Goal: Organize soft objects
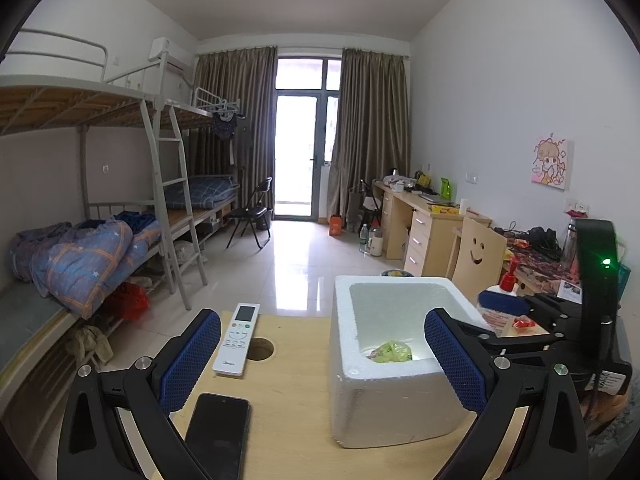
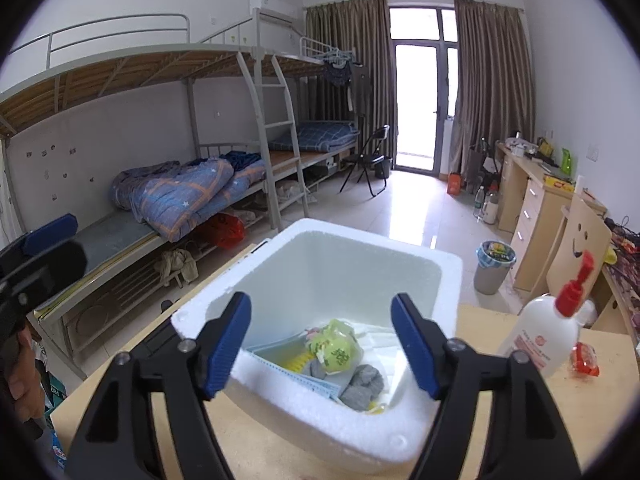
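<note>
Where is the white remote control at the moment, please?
In the left wrist view the remote control lies on the wooden table, left of the foam box, beyond the black phone.

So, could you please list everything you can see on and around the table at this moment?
foam box: one, white, on the wooden table, open top
green bag: one, yellow-green, inside the foam box
grey sock: one, in the box, beside the bag
face mask: one, blue, in the box at its left wall
remote control: one, white, table left of the box
phone: one, black, table near edge
pump bottle: one, white with red pump, right of the box
red packet: one, beside the bottle
left gripper: blue pads, open, empty
right gripper: blue pads, open over the box
</note>
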